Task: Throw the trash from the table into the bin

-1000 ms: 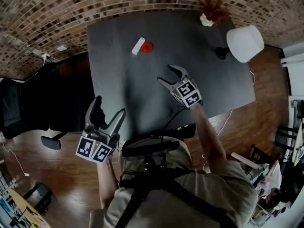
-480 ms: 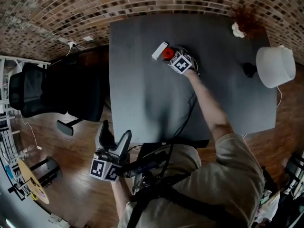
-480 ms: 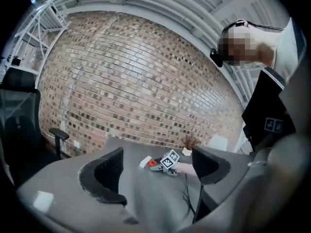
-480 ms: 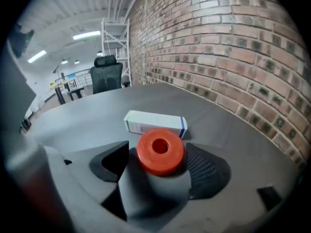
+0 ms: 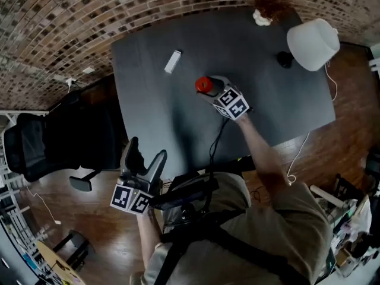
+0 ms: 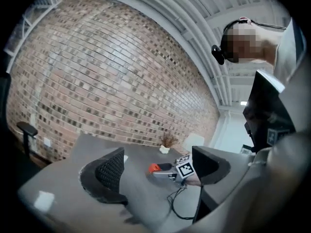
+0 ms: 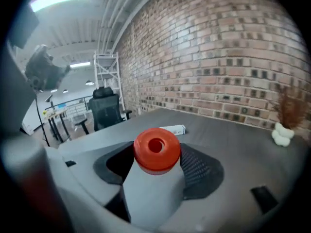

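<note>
Red ring-shaped piece (image 5: 203,84): round and orange-red, with a hole in its middle. It is clamped between the two jaws of the right tool (image 5: 209,91), over the middle of the worktop (image 5: 154,105). Whether it touches the surface cannot be told.
Right tool: clenched on the red piece, with one ribbed pad on each side of it. It is held out on a stretched arm, its marker cube toward the person.
Left tool (image 5: 146,159): released, jaws wide apart with nothing between them. It is held off the near edge of the worktop, over the wooden floor (image 5: 89,218), close to the person's body and pointing toward the worktop.
White box (image 5: 173,61): small and oblong, lying flat on the worktop beyond the red piece, toward the far left and apart from it.
Worktop: dark grey and matt, set against a brick wall (image 5: 65,16).
Lamp (image 5: 313,43): white shade, at the worktop's far right corner.
Vase (image 5: 259,20): small and white, with a dried brown sprig, at the far edge near the lamp.
Cable (image 5: 215,140): dark, running from the right tool over the near edge of the worktop.
Office chair (image 5: 41,150): black, on the floor to the left of the worktop.
</note>
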A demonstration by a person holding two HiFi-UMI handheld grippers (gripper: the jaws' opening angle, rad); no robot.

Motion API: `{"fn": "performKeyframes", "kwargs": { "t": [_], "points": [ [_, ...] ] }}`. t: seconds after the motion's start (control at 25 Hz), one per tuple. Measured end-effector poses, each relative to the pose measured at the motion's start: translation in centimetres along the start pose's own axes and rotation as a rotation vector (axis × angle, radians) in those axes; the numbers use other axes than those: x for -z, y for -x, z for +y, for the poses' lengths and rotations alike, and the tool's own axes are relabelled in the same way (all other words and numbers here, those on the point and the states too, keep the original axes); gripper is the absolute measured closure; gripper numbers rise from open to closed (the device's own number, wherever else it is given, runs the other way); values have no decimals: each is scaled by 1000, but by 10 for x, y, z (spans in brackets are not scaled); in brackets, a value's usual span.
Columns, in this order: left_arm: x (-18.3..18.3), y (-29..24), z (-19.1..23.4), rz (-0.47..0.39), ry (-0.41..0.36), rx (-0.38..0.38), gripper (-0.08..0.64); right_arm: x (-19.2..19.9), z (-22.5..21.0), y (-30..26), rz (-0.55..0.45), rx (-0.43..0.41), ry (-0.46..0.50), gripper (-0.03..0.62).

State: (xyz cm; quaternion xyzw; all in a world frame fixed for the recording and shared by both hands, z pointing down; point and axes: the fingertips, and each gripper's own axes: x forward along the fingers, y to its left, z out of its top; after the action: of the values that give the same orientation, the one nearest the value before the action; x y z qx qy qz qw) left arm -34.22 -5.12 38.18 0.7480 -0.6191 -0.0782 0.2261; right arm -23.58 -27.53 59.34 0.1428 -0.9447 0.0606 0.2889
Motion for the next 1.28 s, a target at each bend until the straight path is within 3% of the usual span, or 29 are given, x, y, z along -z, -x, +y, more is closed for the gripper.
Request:
{"fn": "performKeyframes", "kwargs": {
  "t": [0.12, 0.24, 0.44, 0.52, 0.6, 0.76, 0.96, 1.28],
  "points": [
    [4, -18, -19, 29, -11, 184, 132, 11, 27, 106, -121, 129, -122, 285],
    [19, -35, -45, 73, -25, 361, 132, 41, 51, 220, -188, 338, -222, 285],
    [51, -60, -119, 181, -13, 650, 143, 137, 125, 391, -122, 753, -381, 285],
    [65, -65, -160, 232, -31, 753, 143, 172, 155, 433, -114, 872, -460, 285],
    [83, -63, -199, 284, -51, 839, 143, 201, 179, 458, -115, 937, -529, 285],
    [118, -62, -266, 375, -86, 954, 143, 246, 208, 468, -40, 959, -562, 285],
    [147, -57, -344, 421, -137, 1017, 143, 293, 216, 457, 73, 867, -537, 284],
    [166, -61, -387, 434, -171, 964, 143, 355, 181, 425, 162, 701, -531, 279]
  ]
}}
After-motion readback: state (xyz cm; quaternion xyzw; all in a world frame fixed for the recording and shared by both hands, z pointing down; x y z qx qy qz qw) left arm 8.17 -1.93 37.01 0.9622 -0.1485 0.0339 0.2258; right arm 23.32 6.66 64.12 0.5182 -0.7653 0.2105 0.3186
